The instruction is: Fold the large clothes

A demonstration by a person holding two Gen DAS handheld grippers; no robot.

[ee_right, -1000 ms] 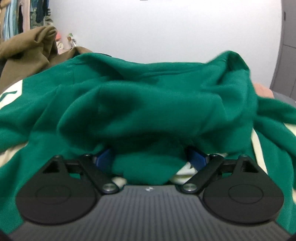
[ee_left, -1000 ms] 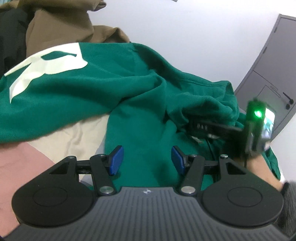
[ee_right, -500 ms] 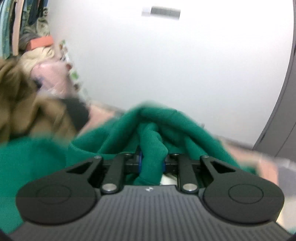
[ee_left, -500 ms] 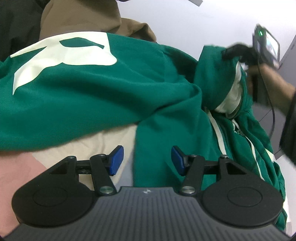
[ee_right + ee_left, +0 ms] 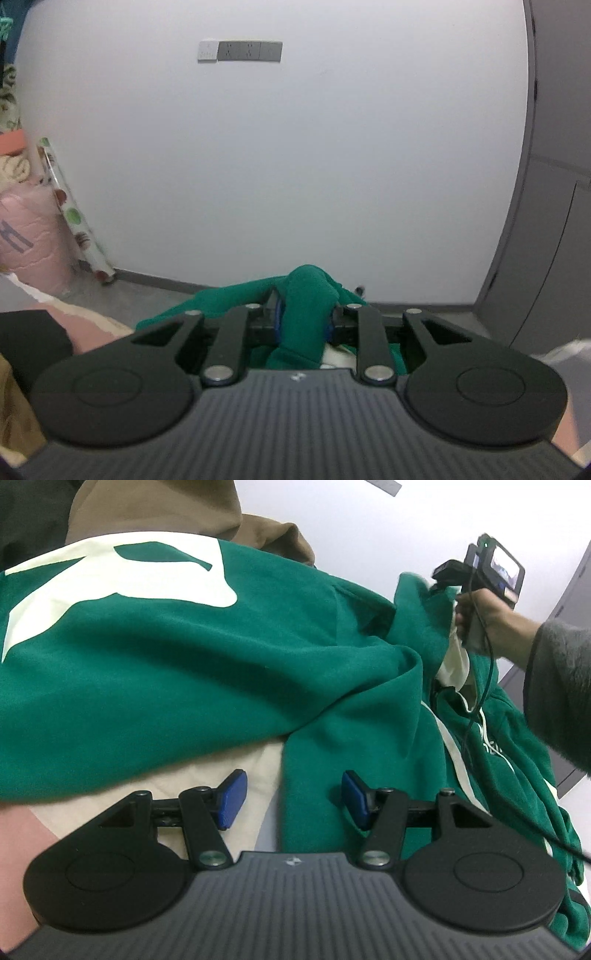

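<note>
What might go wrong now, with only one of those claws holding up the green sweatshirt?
The right gripper pinches only a small bunch of the green sweatshirt, so the heavy cloth could slip out. The left gripper is open and grips nothing, so the rest may sag and crumple. The black cable hanging against the cloth might snag.

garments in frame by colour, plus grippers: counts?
Green sweatshirt: 1
Brown garment: 1
Black garment: 1
Grippers: 2, left gripper open, right gripper shut on the green sweatshirt
Total: 5
</note>
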